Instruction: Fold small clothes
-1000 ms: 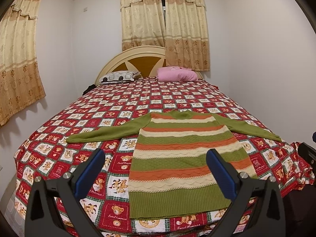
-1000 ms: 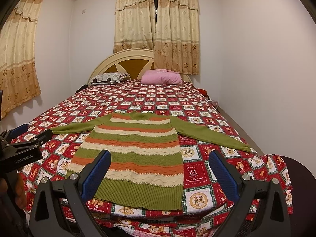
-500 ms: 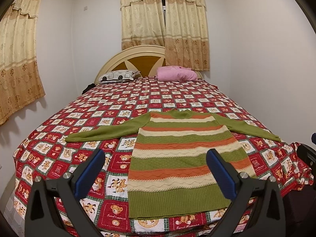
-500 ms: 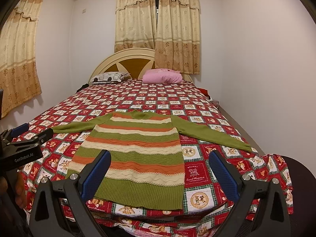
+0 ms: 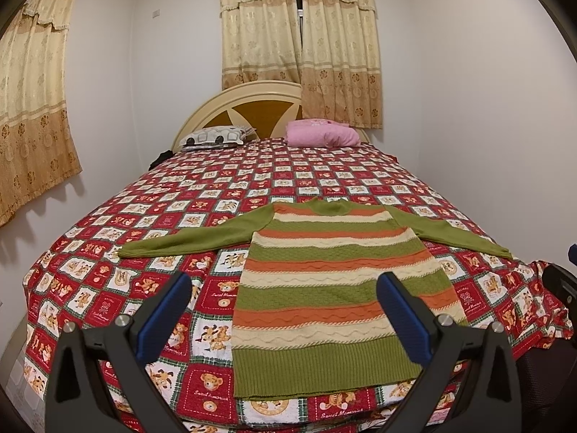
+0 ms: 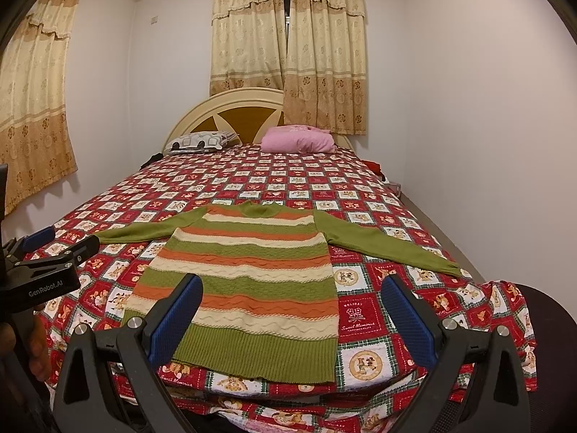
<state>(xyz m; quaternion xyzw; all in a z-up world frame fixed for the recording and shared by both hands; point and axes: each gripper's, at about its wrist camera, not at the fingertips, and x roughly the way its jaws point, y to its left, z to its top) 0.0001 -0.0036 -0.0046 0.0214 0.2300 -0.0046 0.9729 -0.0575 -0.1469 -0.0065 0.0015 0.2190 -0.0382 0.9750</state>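
A small knit sweater (image 5: 324, 288) with green, orange and cream stripes lies flat on the bed, hem towards me, both green sleeves spread out. It also shows in the right wrist view (image 6: 245, 281). My left gripper (image 5: 283, 319) is open and empty, held above the foot of the bed before the hem. My right gripper (image 6: 292, 319) is open and empty, also short of the hem. The left gripper shows at the left edge of the right wrist view (image 6: 47, 263).
The bed has a red patchwork bear quilt (image 5: 252, 187). A patterned pillow (image 5: 216, 137) and a pink pillow (image 5: 321, 133) lie at the headboard (image 5: 252, 108). White walls stand on both sides, with curtains (image 5: 299, 36) behind. A dark chair edge (image 6: 551, 324) is at the right.
Both grippers have barely shifted; the sweater lies as before and both stay open.
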